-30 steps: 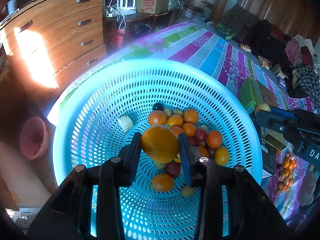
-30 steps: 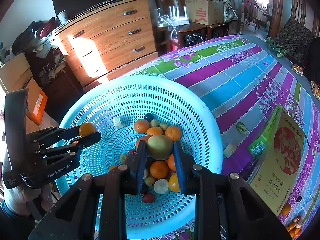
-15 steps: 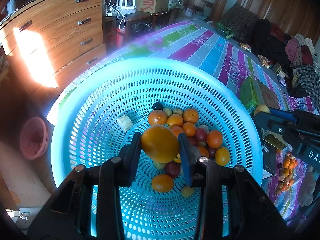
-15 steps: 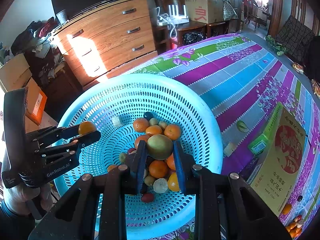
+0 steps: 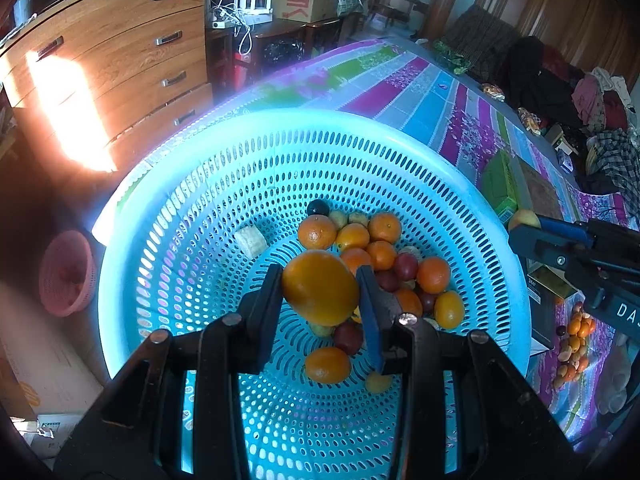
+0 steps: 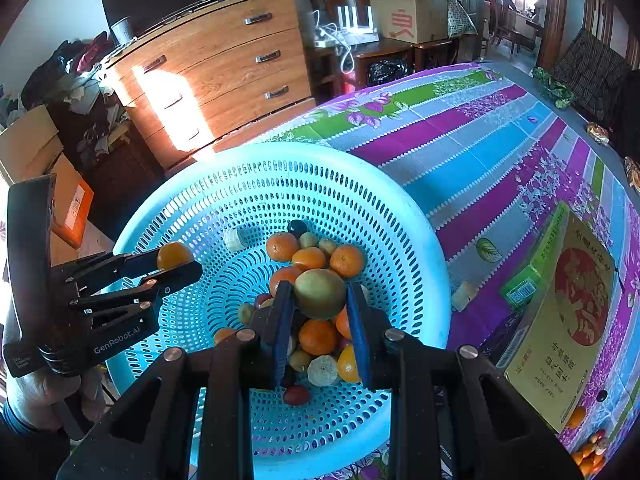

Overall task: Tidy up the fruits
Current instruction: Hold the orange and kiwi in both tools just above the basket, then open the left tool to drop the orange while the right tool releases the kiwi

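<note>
Striped cloth [image 6: 472,152] in purple, blue and green, printed with flowers, covers the table; a wooden chest of drawers [image 6: 224,72] with a sunlit patch and cardboard boxes [image 6: 404,16] stand behind. On the cloth sits a round, perforated turquoise plastic basket [image 5: 224,184] piled with small oranges and dark plums [image 5: 376,256]. Above it, the left gripper [image 5: 320,292] clamps a large orange fruit [image 5: 320,286], and the right gripper [image 6: 319,300] clamps a greenish-yellow round fruit [image 6: 320,293]. A yellow-green carton [image 6: 560,312] lies just beside the basket.
</note>
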Action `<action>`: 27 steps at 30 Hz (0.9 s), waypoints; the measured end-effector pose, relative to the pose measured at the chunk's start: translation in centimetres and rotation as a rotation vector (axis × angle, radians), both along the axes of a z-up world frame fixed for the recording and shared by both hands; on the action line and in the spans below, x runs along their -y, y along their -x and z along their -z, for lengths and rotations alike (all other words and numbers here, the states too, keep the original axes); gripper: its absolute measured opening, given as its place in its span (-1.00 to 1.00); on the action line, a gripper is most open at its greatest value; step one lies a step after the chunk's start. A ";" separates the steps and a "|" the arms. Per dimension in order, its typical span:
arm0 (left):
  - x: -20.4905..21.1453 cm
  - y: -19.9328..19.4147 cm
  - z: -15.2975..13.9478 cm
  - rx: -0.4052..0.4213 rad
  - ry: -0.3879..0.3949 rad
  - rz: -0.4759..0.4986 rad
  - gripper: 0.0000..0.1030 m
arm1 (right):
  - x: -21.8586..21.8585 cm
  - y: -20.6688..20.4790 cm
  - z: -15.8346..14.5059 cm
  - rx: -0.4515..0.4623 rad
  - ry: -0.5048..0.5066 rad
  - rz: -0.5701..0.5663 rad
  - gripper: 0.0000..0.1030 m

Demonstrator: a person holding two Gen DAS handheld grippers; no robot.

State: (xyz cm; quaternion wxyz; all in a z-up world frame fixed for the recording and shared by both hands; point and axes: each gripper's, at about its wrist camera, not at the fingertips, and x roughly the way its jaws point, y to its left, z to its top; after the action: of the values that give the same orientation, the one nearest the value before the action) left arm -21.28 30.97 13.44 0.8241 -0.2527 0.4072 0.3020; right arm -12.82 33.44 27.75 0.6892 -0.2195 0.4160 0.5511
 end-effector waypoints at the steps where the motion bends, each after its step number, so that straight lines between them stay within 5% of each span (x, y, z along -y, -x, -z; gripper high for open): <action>1: 0.0 0.0 0.0 -0.001 0.000 -0.001 -0.28 | -0.1 0.0 0.0 0.000 0.003 -0.001 -0.41; 21: -0.8 0.3 0.5 -0.017 0.011 -0.025 -0.26 | -0.3 -0.1 0.9 -0.006 0.022 0.000 -0.38; 24: -0.8 0.3 0.4 -0.016 0.008 -0.029 0.11 | -0.4 -0.2 1.0 -0.007 0.018 0.003 0.00; 27: -0.9 0.4 0.4 -0.011 0.004 -0.036 0.20 | -0.4 -0.1 1.1 -0.004 0.015 0.005 0.03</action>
State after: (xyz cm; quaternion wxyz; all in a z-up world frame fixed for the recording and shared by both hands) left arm -21.72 31.85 13.08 0.8158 -0.2599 0.4075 0.3175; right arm -12.69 33.81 26.69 0.6881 -0.2226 0.4218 0.5468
